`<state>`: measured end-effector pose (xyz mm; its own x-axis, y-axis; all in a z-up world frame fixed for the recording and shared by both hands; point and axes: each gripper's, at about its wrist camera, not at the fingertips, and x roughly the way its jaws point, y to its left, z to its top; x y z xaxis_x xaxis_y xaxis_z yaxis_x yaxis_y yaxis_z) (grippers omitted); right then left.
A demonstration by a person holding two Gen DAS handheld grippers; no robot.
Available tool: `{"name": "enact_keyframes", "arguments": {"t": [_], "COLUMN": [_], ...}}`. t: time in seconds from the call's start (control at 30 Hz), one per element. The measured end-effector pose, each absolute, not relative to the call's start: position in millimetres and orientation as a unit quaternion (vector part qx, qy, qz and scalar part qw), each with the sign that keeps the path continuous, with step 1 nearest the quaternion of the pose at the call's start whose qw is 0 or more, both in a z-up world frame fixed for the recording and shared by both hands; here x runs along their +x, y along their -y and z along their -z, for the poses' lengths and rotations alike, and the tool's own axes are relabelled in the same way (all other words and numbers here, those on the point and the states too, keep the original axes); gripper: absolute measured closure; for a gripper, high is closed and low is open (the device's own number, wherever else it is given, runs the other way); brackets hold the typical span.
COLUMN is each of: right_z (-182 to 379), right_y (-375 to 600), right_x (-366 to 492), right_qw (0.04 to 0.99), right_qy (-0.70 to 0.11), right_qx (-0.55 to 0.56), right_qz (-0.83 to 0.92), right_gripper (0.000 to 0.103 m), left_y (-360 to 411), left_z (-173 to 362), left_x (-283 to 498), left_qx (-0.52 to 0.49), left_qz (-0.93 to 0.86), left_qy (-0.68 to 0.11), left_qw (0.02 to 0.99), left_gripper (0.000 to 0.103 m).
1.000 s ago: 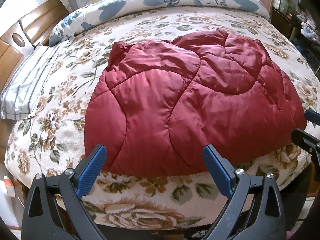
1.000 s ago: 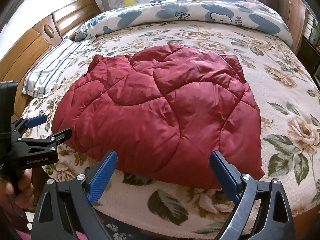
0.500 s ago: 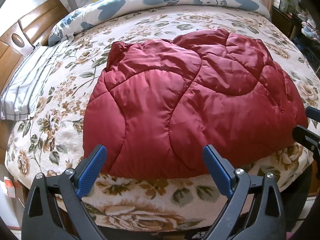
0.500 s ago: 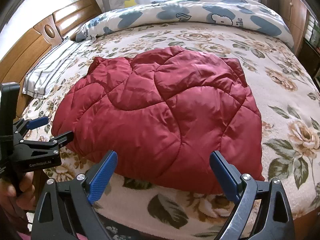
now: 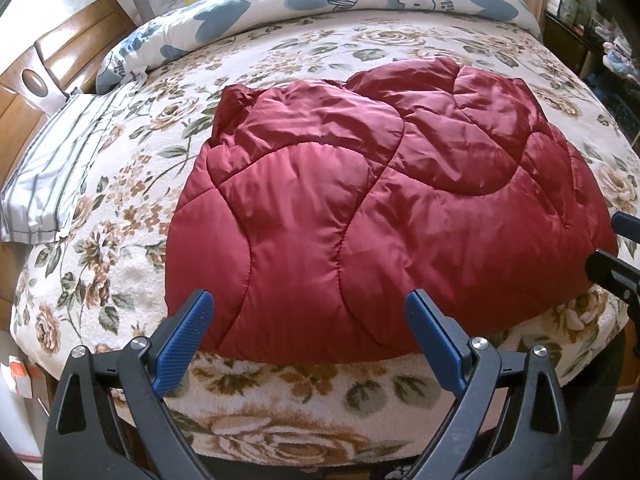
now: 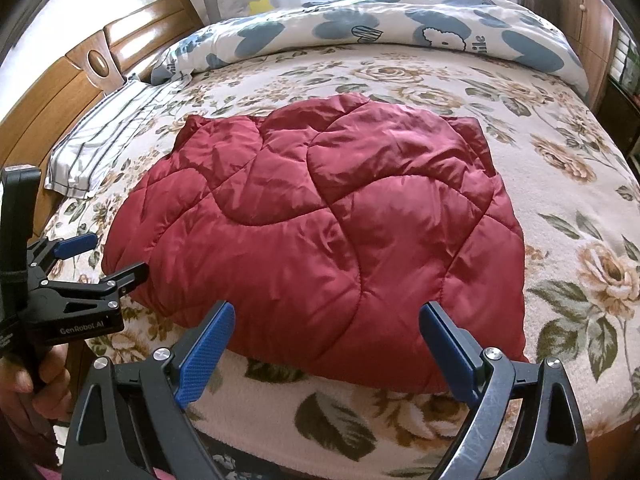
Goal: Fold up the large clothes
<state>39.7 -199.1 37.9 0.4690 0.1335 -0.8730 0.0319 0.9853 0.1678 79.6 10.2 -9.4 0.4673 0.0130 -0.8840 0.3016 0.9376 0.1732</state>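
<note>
A dark red quilted jacket (image 5: 372,208) (image 6: 320,224) lies folded into a broad puffy bundle on the floral bed cover, near the front edge. My left gripper (image 5: 310,308) hovers open just short of the bundle's near edge, nothing between its blue pads. My right gripper (image 6: 328,320) is open too, its pads spanning the near right part of the bundle without touching it. In the right wrist view the left gripper (image 6: 100,254) shows at the far left, held by a hand (image 6: 36,388). The right gripper's tips (image 5: 612,248) peek in at the left wrist view's right edge.
The floral bed cover (image 5: 280,392) (image 6: 580,248) fills both views. A rolled white-and-blue duvet (image 6: 400,36) lies along the back. A striped pillow (image 5: 52,168) (image 6: 108,140) rests by the wooden headboard (image 6: 48,108) on the left. Dark furniture (image 5: 580,40) stands at the right.
Both views have shifted only slightly; the jacket sits a touch lower and nearer in the frames. Both grippers stay open and the jacket's shape has not changed.
</note>
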Motion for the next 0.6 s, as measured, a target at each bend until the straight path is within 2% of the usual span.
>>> {"name": "enact_keyframes", "arguments": {"t": [0.6], "right_z": [-38.8], "right_y": [199.9], "right_x": [42.7], "right_qw": [0.854], "right_qy": [-0.514], "right_qx": [0.081], "right_qz": [-0.03], "right_gripper": [0.009], "left_y": [-7.5], "left_z": [6.0], "left_x": [83.6], "left_qx": [0.158], "left_qz": [0.087], "left_qy": [-0.506], "left_qw": [0.843], "left_gripper": [0.005]}}
